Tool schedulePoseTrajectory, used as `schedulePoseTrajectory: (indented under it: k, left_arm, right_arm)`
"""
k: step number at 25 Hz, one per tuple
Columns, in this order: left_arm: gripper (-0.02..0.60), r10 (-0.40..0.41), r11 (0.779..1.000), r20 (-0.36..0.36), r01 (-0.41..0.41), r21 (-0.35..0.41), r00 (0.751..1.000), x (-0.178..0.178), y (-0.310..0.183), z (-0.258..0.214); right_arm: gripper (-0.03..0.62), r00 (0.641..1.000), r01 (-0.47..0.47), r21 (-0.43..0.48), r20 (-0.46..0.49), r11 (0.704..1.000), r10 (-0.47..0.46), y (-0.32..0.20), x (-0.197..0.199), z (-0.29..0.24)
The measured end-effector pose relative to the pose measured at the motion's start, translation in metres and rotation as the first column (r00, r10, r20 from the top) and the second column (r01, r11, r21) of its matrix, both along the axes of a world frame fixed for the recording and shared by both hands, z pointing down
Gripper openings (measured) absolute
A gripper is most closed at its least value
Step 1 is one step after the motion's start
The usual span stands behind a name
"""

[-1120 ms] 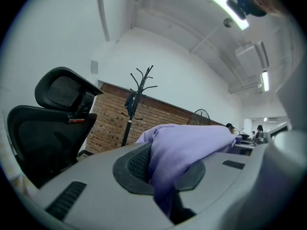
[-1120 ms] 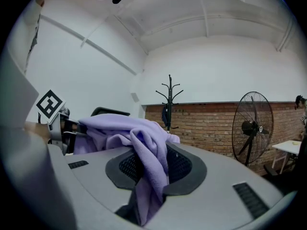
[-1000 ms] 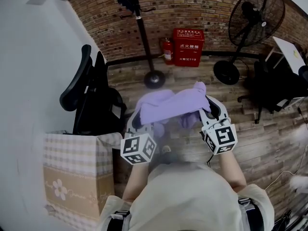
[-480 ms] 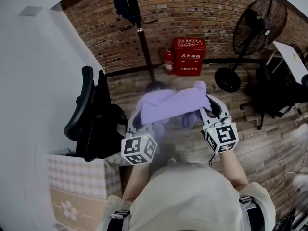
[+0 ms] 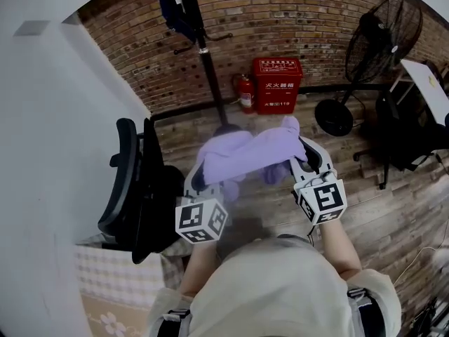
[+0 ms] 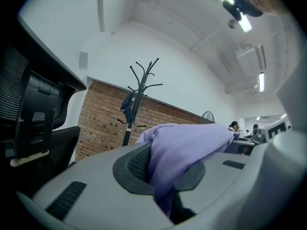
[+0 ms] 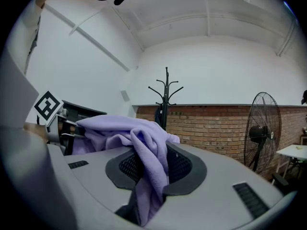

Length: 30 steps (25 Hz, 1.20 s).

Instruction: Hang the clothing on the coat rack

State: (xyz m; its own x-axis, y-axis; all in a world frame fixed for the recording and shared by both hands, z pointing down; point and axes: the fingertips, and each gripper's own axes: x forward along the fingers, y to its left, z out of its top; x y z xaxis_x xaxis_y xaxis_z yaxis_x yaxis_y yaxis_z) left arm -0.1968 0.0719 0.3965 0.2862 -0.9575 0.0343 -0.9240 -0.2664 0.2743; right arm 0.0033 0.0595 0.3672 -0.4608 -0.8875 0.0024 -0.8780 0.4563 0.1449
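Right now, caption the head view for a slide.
Left claw and right claw grip a purple garment between them, facing the coat rack at the brick wall.

Red cabinet [image 5: 277, 84]: on the floor, against the brick wall [image 5: 309, 20].
Fire extinguisher [image 5: 245, 93]: just beside the red cabinet, on its left.
Pedestal fan [image 5: 379, 37]: upright, right of the red cabinet.
Office chair [image 5: 137, 188]: black, well left of the red cabinet.
Checked box [image 5: 123, 279]: beyond the office chair from the red cabinet.

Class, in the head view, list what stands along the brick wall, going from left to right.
coat rack → fire extinguisher → red cabinet → standing fan
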Motion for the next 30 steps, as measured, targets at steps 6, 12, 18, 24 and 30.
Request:
schedulePoseTrajectory:
  k: [6,12,18,24,30]
  left_arm:
    - [0.032,0.003,1.0,-0.004,-0.003,-0.009,1.0,0.001,-0.021,0.005]
    - [0.032,-0.01,1.0,0.006,0.01,-0.005,1.0,0.013,-0.051,0.011]
    - [0.032,-0.061,0.998,0.008,0.061,0.022,0.998,0.029,-0.104,0.002]
    - [0.032,-0.122,0.991,0.003,0.122,0.047,0.993,0.05,-0.163,-0.022]
    - [0.032,-0.177,0.983,-0.004,0.177,0.055,0.984,0.071,-0.212,-0.029]
  right_arm:
    - [0.086,1.0,-0.003,0.001,-0.004,1.0,0.003,-0.021,0.001,0.002]
    - [0.087,1.0,0.011,0.012,0.004,1.0,-0.011,-0.057,0.011,0.006]
    - [0.087,0.998,0.064,0.03,0.007,0.998,-0.064,-0.117,0.027,-0.001]
    - [0.087,0.992,0.127,0.056,-0.005,0.99,-0.127,-0.185,0.048,-0.028]
    - [0.087,0.983,0.185,0.075,-0.016,0.98,-0.185,-0.245,0.066,-0.038]
